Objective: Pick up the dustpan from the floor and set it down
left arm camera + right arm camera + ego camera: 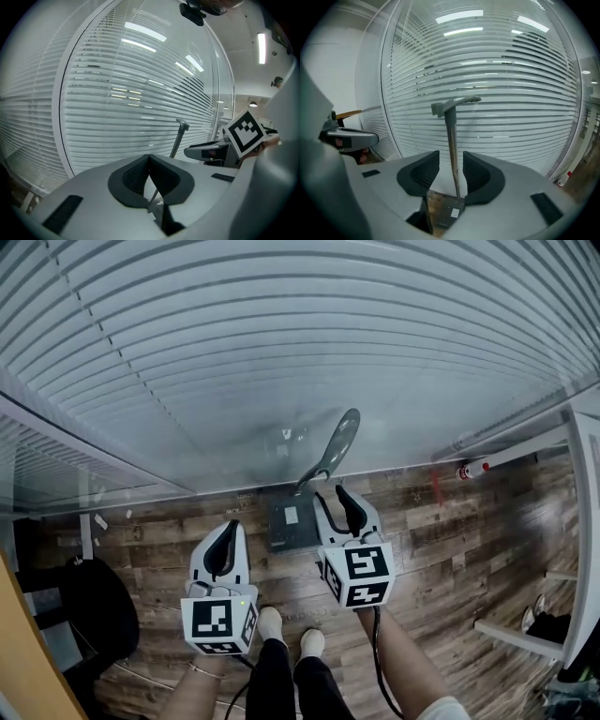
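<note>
The dark grey dustpan (289,521) rests on the wooden floor against the glass wall, its long grey handle (337,442) standing up and leaning right. My right gripper (335,501) hovers over the pan's right side, open. In the right gripper view the handle (452,140) runs up through the gap between the pads (423,173) without either pad pressing on it; the pan (445,211) lies below. My left gripper (228,538) hangs left of the pan, shut and empty. In the left gripper view its tips meet at the left gripper (149,159), with the handle (178,138) beyond.
A glass wall with white blinds (281,352) rises right behind the pan. A red-tipped white item (473,468) lies at the wall's foot to the right. A black chair (94,610) stands at left, a white frame (581,521) at right. My white shoes (270,622) are below.
</note>
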`<state>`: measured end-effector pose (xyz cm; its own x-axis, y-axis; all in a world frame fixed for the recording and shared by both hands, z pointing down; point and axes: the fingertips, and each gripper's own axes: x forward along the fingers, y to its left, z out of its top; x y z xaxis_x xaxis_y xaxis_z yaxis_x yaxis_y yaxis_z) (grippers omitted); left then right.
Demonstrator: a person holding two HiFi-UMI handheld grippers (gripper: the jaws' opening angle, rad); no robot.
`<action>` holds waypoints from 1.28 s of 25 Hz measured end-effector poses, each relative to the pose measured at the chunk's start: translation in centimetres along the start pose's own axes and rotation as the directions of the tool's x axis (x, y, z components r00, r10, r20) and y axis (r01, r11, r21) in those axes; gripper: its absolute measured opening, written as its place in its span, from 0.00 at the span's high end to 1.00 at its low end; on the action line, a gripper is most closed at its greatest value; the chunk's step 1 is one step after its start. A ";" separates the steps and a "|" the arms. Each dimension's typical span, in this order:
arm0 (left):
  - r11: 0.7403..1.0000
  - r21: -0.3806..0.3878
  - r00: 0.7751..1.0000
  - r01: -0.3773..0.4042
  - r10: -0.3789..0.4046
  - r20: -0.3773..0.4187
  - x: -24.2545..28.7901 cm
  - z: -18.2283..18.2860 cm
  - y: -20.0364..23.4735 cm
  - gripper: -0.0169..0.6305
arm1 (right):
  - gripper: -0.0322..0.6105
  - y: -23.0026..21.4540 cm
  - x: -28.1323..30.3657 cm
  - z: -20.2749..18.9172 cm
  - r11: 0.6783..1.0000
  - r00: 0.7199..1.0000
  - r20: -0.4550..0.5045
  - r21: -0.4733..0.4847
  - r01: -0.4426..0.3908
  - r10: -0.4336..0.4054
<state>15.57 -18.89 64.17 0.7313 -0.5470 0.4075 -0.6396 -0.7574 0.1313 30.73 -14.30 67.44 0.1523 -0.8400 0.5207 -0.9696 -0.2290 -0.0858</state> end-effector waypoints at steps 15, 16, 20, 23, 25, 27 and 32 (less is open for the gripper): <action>0.998 0.006 0.990 -0.065 0.063 0.126 -10.3 10.0 -4.9 0.95 | 0.75 0.5 -14.1 6.2 0.995 0.997 0.076 0.096 0.025 -0.032; 0.998 0.005 0.989 -0.065 0.064 0.132 -11.2 10.6 -5.4 0.95 | 0.78 0.7 -15.3 6.8 0.994 0.996 0.080 0.106 0.033 -0.041; 0.998 -0.006 0.981 -0.070 0.070 0.179 -14.6 13.8 -8.2 0.95 | 0.84 0.8 -20.3 9.1 0.992 0.992 0.103 0.113 0.063 -0.075; 0.995 -0.036 0.972 -0.093 0.098 0.213 -17.4 16.2 -9.6 0.95 | 0.87 0.3 -23.7 10.4 0.988 0.987 0.117 0.117 0.100 -0.114; 0.993 -0.057 0.965 -0.107 0.117 0.235 -19.3 17.5 -10.0 0.95 | 0.88 0.3 -25.5 11.3 0.988 0.984 0.131 0.110 0.107 -0.121; 0.991 -0.069 0.958 -0.111 0.126 0.259 -21.2 18.8 -10.7 0.95 | 0.88 0.5 -27.4 12.0 0.990 0.982 0.147 0.085 0.109 -0.121; 0.994 -0.062 0.952 -0.091 0.105 0.286 -24.3 20.5 -12.5 0.95 | 0.89 1.0 -31.2 12.6 0.992 0.978 0.171 0.063 0.111 -0.120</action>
<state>10.66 -3.45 34.14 0.6971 -0.7026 0.1431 -0.7170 -0.6810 0.1490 27.37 5.52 40.42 0.2980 -0.8783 0.3739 -0.9328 -0.3512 -0.0814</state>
